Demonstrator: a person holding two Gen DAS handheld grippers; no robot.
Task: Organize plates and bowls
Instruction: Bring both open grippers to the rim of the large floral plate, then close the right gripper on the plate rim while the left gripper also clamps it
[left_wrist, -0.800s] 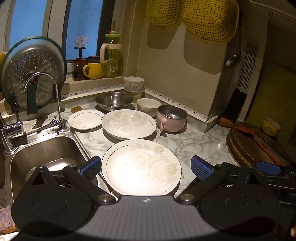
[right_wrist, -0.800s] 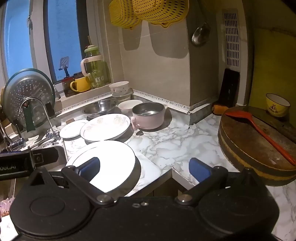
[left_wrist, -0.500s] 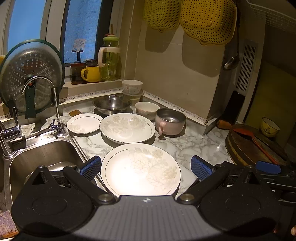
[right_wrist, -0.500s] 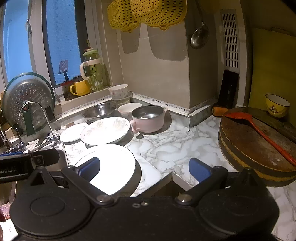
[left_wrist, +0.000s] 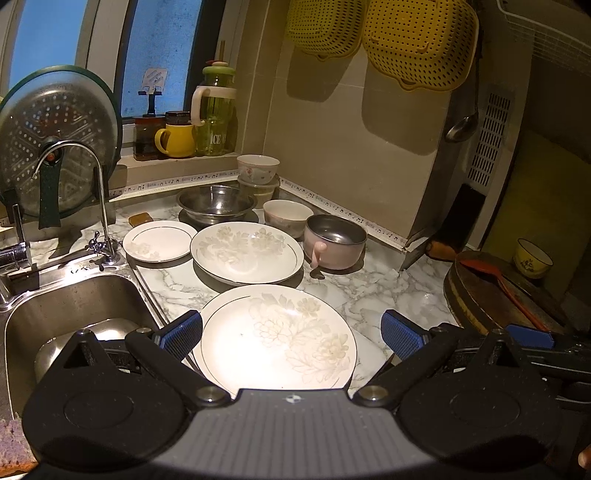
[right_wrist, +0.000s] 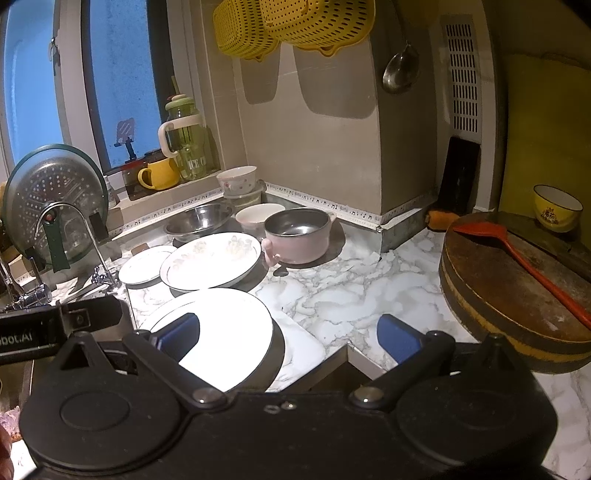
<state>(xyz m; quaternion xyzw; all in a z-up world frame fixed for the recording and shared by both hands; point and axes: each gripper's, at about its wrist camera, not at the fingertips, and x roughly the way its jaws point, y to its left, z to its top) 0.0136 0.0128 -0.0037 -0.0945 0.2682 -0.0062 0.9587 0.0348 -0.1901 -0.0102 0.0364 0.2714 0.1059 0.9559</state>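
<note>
Three white floral plates lie on the marble counter: a large near plate (left_wrist: 277, 338) (right_wrist: 221, 332), a large deep plate (left_wrist: 246, 252) (right_wrist: 212, 260) behind it, and a small plate (left_wrist: 159, 240) (right_wrist: 146, 264) to its left. Behind stand a steel bowl (left_wrist: 217, 203), a white bowl (left_wrist: 288, 216), stacked bowls (left_wrist: 258, 173) in the corner, and a pink pot (left_wrist: 334, 242) (right_wrist: 298, 234). My left gripper (left_wrist: 291, 334) is open and empty, its blue pads either side of the near plate, above it. My right gripper (right_wrist: 288, 332) is open and empty over the counter's front edge.
A steel sink (left_wrist: 62, 317) with a tap (left_wrist: 92, 199) lies to the left, a perforated lid (left_wrist: 55, 136) behind it. A round wooden board (right_wrist: 517, 291) with a red spatula (right_wrist: 524, 266) and a yellow bowl (right_wrist: 557, 206) are to the right. Jars and a yellow mug (left_wrist: 175, 140) stand on the sill.
Both grippers have drawn back and risen slightly, so the dishes look a little farther away. Nothing on the counter has moved.
</note>
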